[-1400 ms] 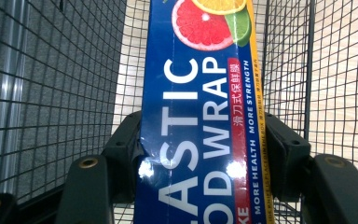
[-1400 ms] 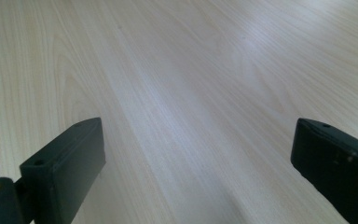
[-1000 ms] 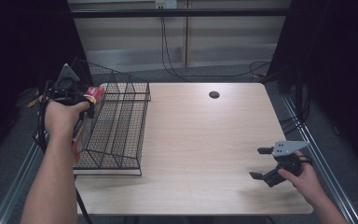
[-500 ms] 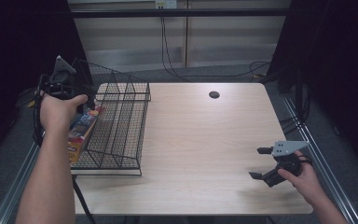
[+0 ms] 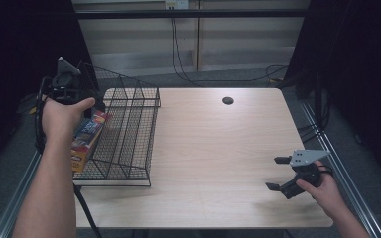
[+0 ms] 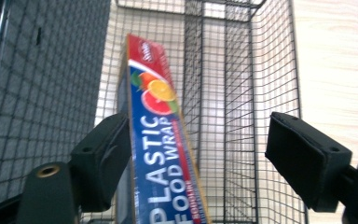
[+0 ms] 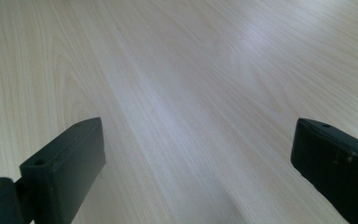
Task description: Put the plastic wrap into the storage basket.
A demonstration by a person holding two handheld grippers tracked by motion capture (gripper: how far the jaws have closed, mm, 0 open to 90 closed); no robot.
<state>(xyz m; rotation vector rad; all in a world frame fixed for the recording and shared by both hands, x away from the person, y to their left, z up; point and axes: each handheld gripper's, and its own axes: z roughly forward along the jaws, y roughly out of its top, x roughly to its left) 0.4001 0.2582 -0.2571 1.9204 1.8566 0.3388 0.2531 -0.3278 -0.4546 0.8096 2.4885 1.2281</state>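
Having just spread, left tongs point(image 6: 198, 163) freeing plastic-wrap box point(image 6: 161, 140) inside basket point(image 5: 129, 129); right tongs point(image 7: 196, 177) spread.

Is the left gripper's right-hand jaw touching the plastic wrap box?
Apart. The left gripper view shows open wire mesh between that jaw and the plastic wrap box; the left gripper has just been opening.

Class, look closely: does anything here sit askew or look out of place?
Yes. The plastic food wrap box leans tilted against the wire basket's left wall, not flat. The left gripper has just opened, one jaw beside the box.

Plastic wrap box point(image 6: 161, 154) — slanted in basket point(image 6: 242, 93)
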